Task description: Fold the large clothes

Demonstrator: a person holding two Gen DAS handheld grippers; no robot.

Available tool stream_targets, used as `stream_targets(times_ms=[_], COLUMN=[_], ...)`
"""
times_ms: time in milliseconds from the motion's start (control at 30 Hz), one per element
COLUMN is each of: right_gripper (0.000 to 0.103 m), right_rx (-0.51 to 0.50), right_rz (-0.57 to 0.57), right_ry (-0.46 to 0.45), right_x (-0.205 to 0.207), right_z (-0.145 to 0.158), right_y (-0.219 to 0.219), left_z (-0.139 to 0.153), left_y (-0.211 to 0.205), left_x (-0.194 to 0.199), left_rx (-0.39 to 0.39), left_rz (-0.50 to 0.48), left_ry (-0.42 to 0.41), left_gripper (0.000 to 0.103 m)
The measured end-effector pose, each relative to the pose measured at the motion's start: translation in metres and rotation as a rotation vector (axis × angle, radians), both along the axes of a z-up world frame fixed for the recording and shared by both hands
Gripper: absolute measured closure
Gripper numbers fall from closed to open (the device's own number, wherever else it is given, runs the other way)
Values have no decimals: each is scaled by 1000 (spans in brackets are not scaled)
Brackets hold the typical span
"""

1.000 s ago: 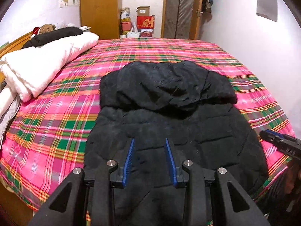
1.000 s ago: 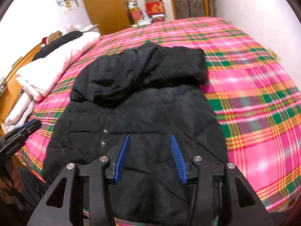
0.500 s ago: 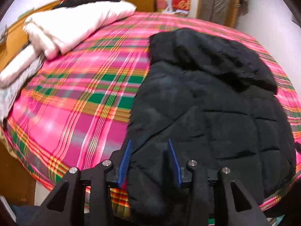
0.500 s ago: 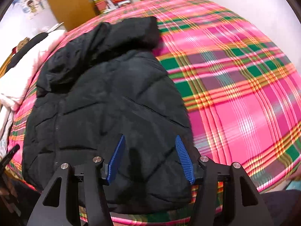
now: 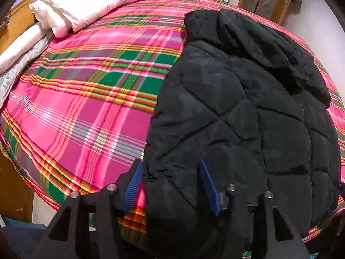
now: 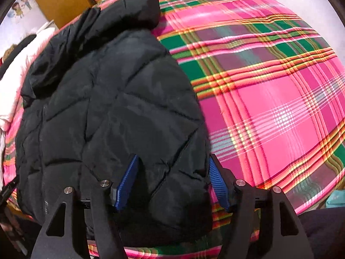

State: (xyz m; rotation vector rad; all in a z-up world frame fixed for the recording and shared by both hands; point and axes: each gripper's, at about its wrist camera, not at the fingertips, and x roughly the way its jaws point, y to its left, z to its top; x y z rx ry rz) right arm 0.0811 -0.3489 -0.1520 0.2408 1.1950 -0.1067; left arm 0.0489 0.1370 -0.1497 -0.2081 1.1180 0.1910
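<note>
A black quilted hooded jacket [image 5: 237, 118] lies flat on the bed, hood at the far end; it also shows in the right wrist view [image 6: 112, 112]. My left gripper [image 5: 170, 172] is open, its blue pads on either side of the jacket's near left hem corner. My right gripper [image 6: 174, 170] is open, its pads on either side of the near right hem corner. Neither pair of jaws has closed on the fabric.
The bed is covered by a pink, green and orange plaid sheet [image 5: 86, 108], also in the right wrist view [image 6: 269, 97]. Folded white bedding [image 5: 86, 6] lies at the far left. A wooden wardrobe [image 6: 58, 2] and boxes stand beyond the bed.
Both grippers have dropped and moved apart, from over the jacket's middle to its two near hem corners. The jaws have opened a little wider around the fabric.
</note>
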Motion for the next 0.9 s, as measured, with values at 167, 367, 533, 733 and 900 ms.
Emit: stream_targets(times_ms=[167,367,533,733,900], right_gripper=[33,50,87,91,92], right_rx=[22,2,-100,-49,32], right_rz=[0,49,135,156,203], right_ry=[34,49,-27,-151,-204], right_x=[-2,1,-9,-31,-54], right_z=[-9,-10,11,53,76], right_y=[0,7,29,35,40], left_z=[-14,-15,4,49,87], left_y=[-3,-15,-29,-22,-17], left_x=[-1,-1,-6,-22,-40], left_rx=[-31,-2,34,-35,-99], left_rz=[3,-53,-114,-126,-143], left_ry=[33,38,-8,-125,-210], left_gripper=[39,54,84,89,90])
